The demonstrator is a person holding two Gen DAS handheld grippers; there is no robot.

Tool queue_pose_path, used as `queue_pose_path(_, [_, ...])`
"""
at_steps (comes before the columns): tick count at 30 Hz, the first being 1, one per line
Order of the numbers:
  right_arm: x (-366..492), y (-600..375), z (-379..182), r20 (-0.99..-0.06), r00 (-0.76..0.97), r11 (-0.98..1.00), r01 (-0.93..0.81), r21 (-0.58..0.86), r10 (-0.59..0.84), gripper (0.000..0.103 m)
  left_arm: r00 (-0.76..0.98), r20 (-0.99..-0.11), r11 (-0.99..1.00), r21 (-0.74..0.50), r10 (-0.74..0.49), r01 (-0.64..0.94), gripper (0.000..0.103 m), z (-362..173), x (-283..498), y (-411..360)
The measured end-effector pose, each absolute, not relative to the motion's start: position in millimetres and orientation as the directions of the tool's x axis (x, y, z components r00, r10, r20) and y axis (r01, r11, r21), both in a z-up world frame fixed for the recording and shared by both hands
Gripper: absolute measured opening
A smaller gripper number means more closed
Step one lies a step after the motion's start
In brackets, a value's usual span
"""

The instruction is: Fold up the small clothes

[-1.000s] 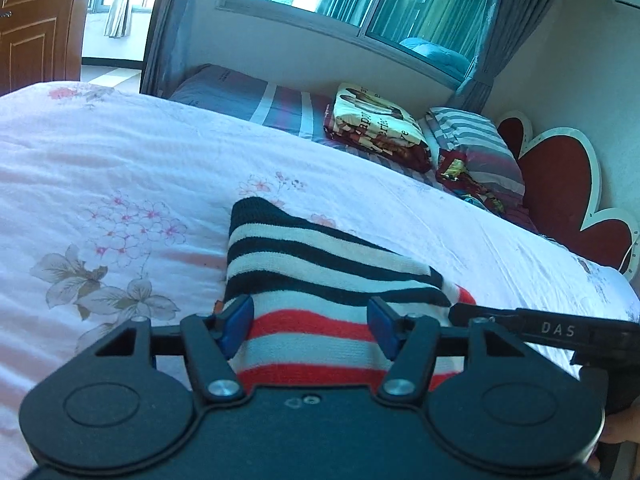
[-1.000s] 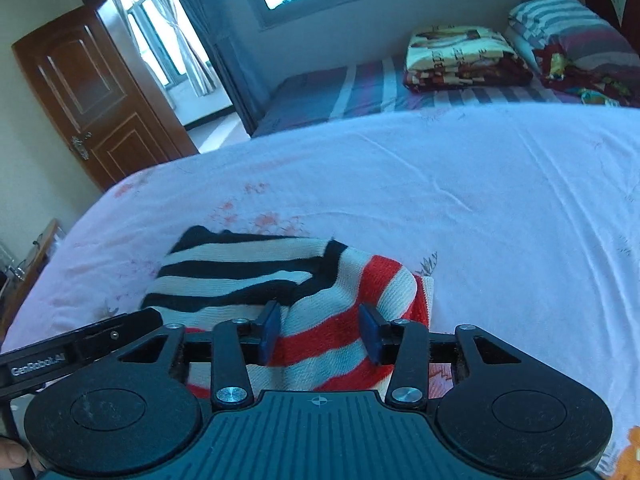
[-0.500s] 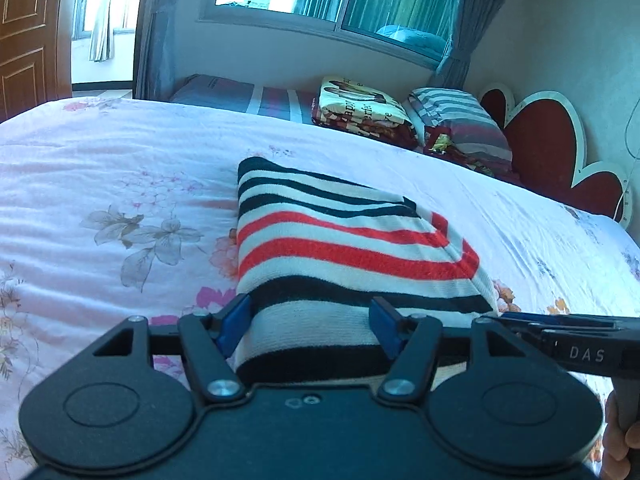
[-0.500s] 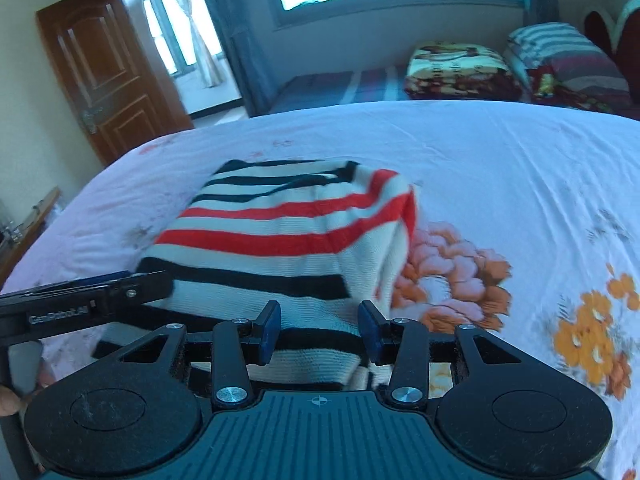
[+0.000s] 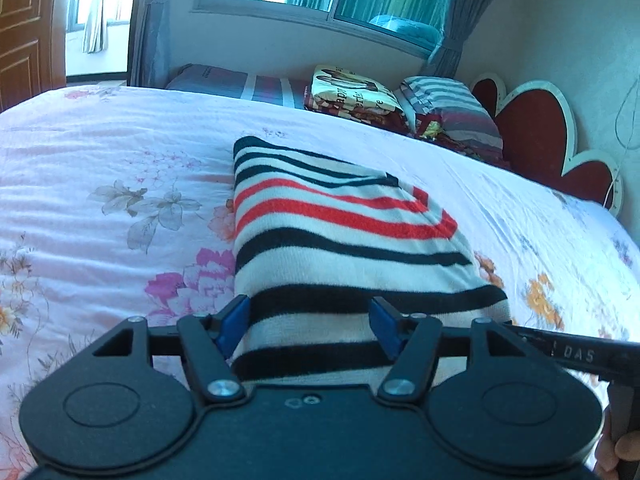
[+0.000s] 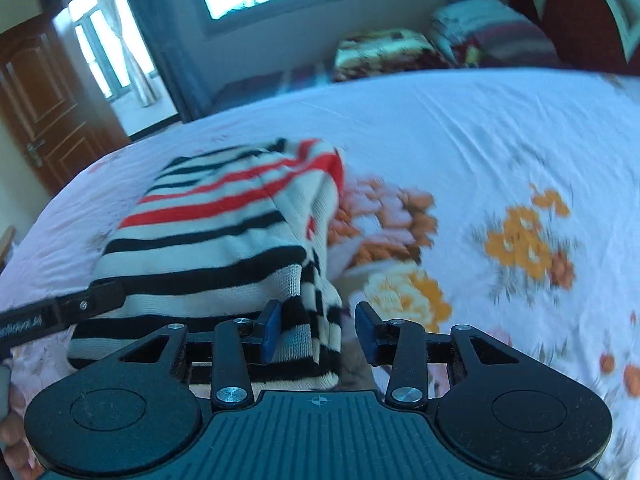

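A knit garment [image 5: 340,232] with black, white and red stripes lies folded on the flowered bedsheet [image 5: 100,200]. Its near hem runs between the blue pads of my left gripper [image 5: 310,320]. The jaws stand wide, and the cloth lies flat between them, not bunched. In the right wrist view the garment [image 6: 208,232] lies to the left. Its near right corner sits between the pads of my right gripper [image 6: 320,332], against the left pad [image 6: 270,332]. The right pad is clear of it. These jaws are closing.
Folded blankets [image 5: 356,96] and a striped pillow [image 5: 448,112] lie at the far side by the red heart-shaped headboard [image 5: 532,136]. A wooden door [image 6: 44,104] stands far left. A hand [image 5: 624,448] holds the other gripper's bar [image 5: 568,354].
Both grippers have drawn back toward the near side of the bed. The garment now lies stretched out longer, with black-and-white stripes between the pads where red ones were.
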State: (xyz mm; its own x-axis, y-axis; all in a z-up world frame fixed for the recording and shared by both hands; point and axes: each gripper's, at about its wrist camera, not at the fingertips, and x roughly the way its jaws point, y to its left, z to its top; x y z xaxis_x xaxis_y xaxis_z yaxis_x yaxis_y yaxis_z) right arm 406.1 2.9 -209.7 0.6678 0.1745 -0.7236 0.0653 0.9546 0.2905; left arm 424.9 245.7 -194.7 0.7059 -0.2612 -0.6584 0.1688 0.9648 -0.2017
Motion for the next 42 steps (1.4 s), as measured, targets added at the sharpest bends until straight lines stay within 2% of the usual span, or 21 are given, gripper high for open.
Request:
queue_pose_path(3, [408, 10, -214, -0.737, 0.662, 0.968, 0.070, 0.242, 0.136, 0.040, 0.705, -0.665, 0.969, -0.176, -0.247, 0.174, 0.066, -200, 426, 244])
queue_pose_path(9, [410, 9, -221, -0.752, 0.645, 0.960, 0.102, 0.261, 0.136, 0.040, 0.681, -0.690, 0.969, -0.178, -0.247, 0.172, 0.073, -207, 430, 247])
queue_pose_path(11, [412, 9, -221, -0.755, 0.641, 0.960, 0.099, 0.261, 0.139, 0.040, 0.672, -0.697, 0.968, -0.188, -0.249, 0.164, 0.078, -208, 432, 247])
queue_pose_path(13, [412, 8, -220, -0.757, 0.637, 0.958, 0.103, 0.269, 0.144, 0.041, 0.656, -0.716, 0.971, -0.191, -0.240, 0.146, 0.087, -210, 434, 245])
queue_pose_path(15, [412, 7, -220, -0.758, 0.637, 0.959, 0.101, 0.265, 0.142, 0.042, 0.648, -0.727, 0.973, -0.186, -0.228, 0.134, 0.091, -211, 435, 244])
queue_pose_path(16, [413, 7, -221, -0.760, 0.636, 0.960, 0.106, 0.258, 0.134, 0.046, 0.644, -0.731, 0.974, -0.185, -0.225, 0.131, 0.093, -211, 435, 243])
queue_pose_path(17, [413, 6, -221, -0.765, 0.633, 0.961, 0.117, 0.250, 0.122, 0.057, 0.640, -0.736, 0.975, -0.182, -0.219, 0.124, 0.095, -211, 435, 242])
queue_pose_path(19, [414, -1, -224, -0.771, 0.625, 0.957, 0.136, 0.258, 0.119, 0.070, 0.632, -0.751, 0.981, -0.165, -0.190, 0.098, 0.101, -212, 436, 239])
queue_pose_path(21, [413, -7, -224, -0.774, 0.617, 0.945, 0.148, 0.293, 0.144, 0.070, 0.623, -0.767, 0.987, -0.149, -0.153, 0.059, 0.103, -212, 437, 237])
queue_pose_path(27, [396, -9, -207, -0.774, 0.602, 0.940, 0.113, 0.323, 0.194, 0.072, 0.638, -0.769, 0.998, -0.058, -0.038, -0.010, 0.103, -207, 425, 224])
queue_pose_path(29, [386, -10, -203, -0.782, 0.587, 0.938, 0.102, 0.330, 0.211, 0.084, 0.643, -0.765, 0.998, -0.065, -0.033, -0.026, 0.103, -205, 417, 222])
queue_pose_path(30, [380, -11, -201, -0.781, 0.581, 0.936, 0.090, 0.340, 0.228, 0.087, 0.633, -0.774, 0.996, -0.078, -0.037, -0.038, 0.102, -205, 414, 223])
queue_pose_path(33, [360, -11, -190, -0.776, 0.576, 0.936, 0.050, 0.348, 0.257, 0.087, 0.625, -0.781, 0.993, -0.083, -0.010, -0.088, 0.101, -199, 398, 225])
queue_pose_path(37, [326, -10, -172, -0.763, 0.566, 0.931, -0.021, 0.365, 0.312, 0.088, 0.656, -0.753, 0.995, -0.020, 0.051, -0.101, 0.101, -180, 360, 223])
queue_pose_path(39, [306, -8, -161, -0.752, 0.570, 0.930, -0.062, 0.361, 0.330, 0.095, 0.674, -0.734, 0.994, 0.014, 0.081, -0.104, 0.101, -167, 338, 221])
queue_pose_path(40, [296, -7, -155, -0.747, 0.572, 0.930, -0.084, 0.358, 0.339, 0.101, 0.677, -0.730, 0.994, 0.027, 0.091, -0.105, 0.101, -159, 327, 220])
queue_pose_path(42, [273, -4, -142, -0.736, 0.586, 0.935, -0.128, 0.330, 0.340, 0.103, 0.681, -0.725, 0.993, 0.043, 0.106, -0.109, 0.101, -145, 304, 218])
